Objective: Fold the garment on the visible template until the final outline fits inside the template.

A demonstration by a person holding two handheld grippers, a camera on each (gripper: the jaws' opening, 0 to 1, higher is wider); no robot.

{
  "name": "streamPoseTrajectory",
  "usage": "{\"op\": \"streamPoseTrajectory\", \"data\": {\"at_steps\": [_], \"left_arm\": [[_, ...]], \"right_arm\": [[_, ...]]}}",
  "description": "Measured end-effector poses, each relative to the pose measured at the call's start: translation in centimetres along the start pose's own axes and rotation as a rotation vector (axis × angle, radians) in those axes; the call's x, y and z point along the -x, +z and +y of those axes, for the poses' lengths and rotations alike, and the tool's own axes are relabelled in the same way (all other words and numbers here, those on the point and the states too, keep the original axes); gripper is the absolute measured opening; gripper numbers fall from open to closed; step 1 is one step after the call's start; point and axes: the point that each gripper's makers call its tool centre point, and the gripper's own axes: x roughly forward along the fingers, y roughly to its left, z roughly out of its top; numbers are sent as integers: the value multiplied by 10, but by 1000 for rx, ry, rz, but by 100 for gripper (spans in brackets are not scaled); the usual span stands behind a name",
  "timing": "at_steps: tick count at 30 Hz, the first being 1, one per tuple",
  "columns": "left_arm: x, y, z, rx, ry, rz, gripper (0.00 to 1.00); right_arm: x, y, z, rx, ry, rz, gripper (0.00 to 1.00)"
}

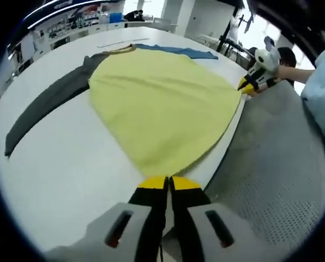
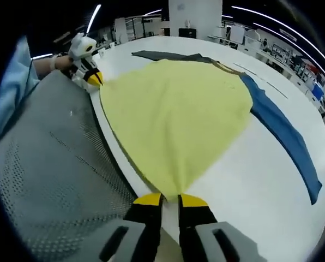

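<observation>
A garment with a yellow body (image 1: 162, 103) lies spread on the white table (image 1: 59, 174); its grey sleeve (image 1: 48, 101) and blue sleeve (image 1: 179, 51) stretch out to either side. My left gripper (image 1: 168, 183) is shut on one corner of the yellow hem at the table's near edge. My right gripper (image 2: 169, 200) is shut on the other hem corner, where the yellow body (image 2: 179, 114) tapers into its jaws. The blue sleeve (image 2: 285, 136) and grey sleeve (image 2: 162, 55) also lie flat. Each gripper shows in the other's view: the right gripper (image 1: 253, 83), the left gripper (image 2: 91, 76).
A grey mesh surface (image 1: 277, 164) runs along the table's near edge beneath both grippers. A thin line (image 2: 260, 82) marks the table beyond the collar. A person's light blue sleeve (image 2: 15, 93) is at the side. Desks and shelves stand far behind.
</observation>
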Motion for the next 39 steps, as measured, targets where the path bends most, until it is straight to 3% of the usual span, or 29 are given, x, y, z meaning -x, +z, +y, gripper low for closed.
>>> {"op": "streamPoseTrajectory", "data": {"at_steps": [5, 10, 13, 17, 21, 26, 33, 36, 39], "left_arm": [[14, 15, -2, 49, -37, -101, 14], [26, 37, 3, 95, -35, -223, 39], [35, 53, 3, 116, -58, -290, 47], [41, 68, 4, 135, -71, -349, 59], [44, 79, 4, 158, -91, -396, 74], [40, 81, 7, 155, -73, -409, 99], [39, 81, 5, 151, -78, -406, 99], [39, 80, 7, 151, -74, -402, 99], [39, 81, 8, 158, -75, -400, 99]], "right_arm": [[13, 14, -3, -80, 8, -99, 31], [27, 34, -16, -209, 18, -222, 40], [34, 45, -25, -260, 2, -272, 46], [43, 60, -38, -305, -20, -355, 60], [48, 66, -49, -339, -52, -397, 77], [47, 65, -57, -354, -74, -401, 92], [55, 65, -79, -411, -131, -454, 92], [62, 63, -97, -443, -168, -474, 92], [73, 58, -127, -479, -232, -493, 88]]}}
